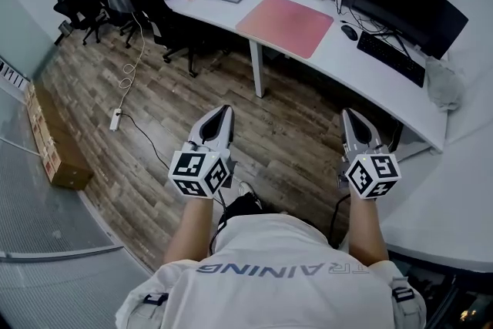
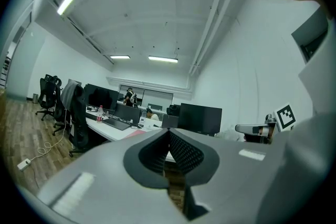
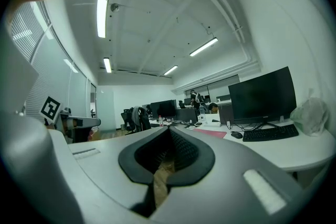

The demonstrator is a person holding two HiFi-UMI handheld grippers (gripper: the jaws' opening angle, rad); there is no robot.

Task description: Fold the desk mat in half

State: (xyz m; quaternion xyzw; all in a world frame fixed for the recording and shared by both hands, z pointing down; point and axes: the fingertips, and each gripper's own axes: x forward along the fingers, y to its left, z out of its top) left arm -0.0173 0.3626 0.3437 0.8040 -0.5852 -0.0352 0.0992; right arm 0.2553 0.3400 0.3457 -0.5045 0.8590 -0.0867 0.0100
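One flat pink rectangular desk mat (image 1: 285, 25) lies unfolded on the curved white desk (image 1: 339, 69), well ahead of both grippers and touched by neither. The left gripper (image 1: 222, 113) and right gripper (image 1: 351, 116) are both clenched on nothing, held side by side over the wood-plank floor (image 1: 293, 135); a black keyboard (image 1: 390, 58) sits on the desk ahead of the right gripper.
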